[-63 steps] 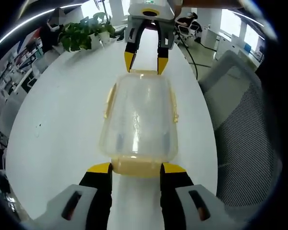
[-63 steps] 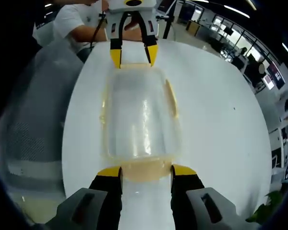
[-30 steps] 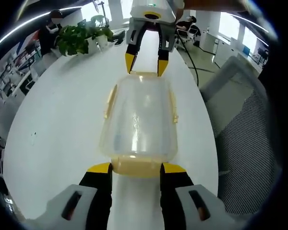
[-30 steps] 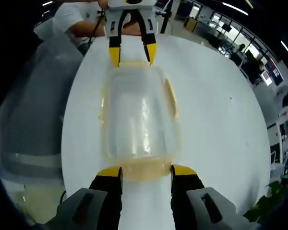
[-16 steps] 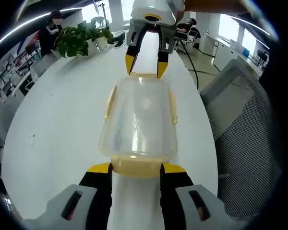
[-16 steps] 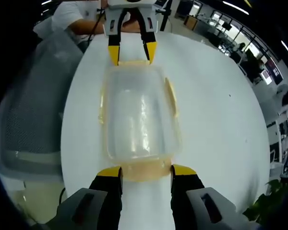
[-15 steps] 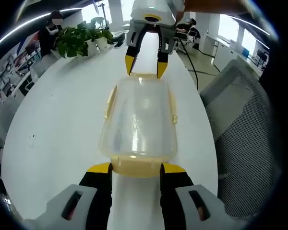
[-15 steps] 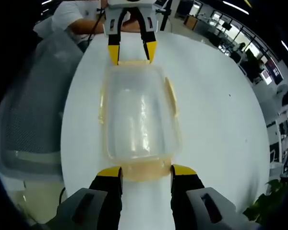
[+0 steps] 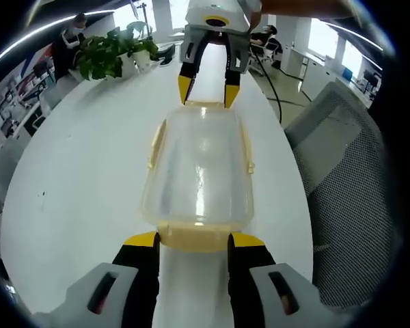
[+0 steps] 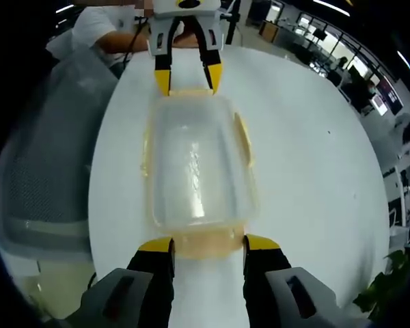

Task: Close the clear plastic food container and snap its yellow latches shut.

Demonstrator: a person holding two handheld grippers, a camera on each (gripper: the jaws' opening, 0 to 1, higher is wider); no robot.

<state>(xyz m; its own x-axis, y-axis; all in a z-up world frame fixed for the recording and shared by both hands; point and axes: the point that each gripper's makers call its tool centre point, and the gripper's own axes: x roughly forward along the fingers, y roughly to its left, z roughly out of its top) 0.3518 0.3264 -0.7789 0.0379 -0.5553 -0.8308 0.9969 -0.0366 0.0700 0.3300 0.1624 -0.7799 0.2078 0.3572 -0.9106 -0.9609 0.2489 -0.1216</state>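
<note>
The clear plastic container (image 9: 198, 167) with its lid on lies lengthwise between both grippers over the white table (image 9: 82, 157). My left gripper (image 9: 195, 239) is shut on the yellow end latch (image 9: 195, 236) at the near end. The right gripper (image 9: 206, 92) grips the far end. In the right gripper view the container (image 10: 195, 171) runs from my right gripper (image 10: 208, 244), shut on its near end latch (image 10: 208, 240), to the left gripper (image 10: 188, 80). Yellow side latches (image 9: 155, 145) (image 9: 247, 147) stick out from the long sides.
A potted plant (image 9: 109, 55) stands at the table's far left. A grey mesh chair (image 9: 342, 184) sits beside the table edge, also the chair (image 10: 48, 157) in the right gripper view. A person in a white shirt (image 10: 106, 31) is behind the left gripper.
The background has shifted slightly in both views, while the container stays fixed between the two grippers. Both grips look unchanged.
</note>
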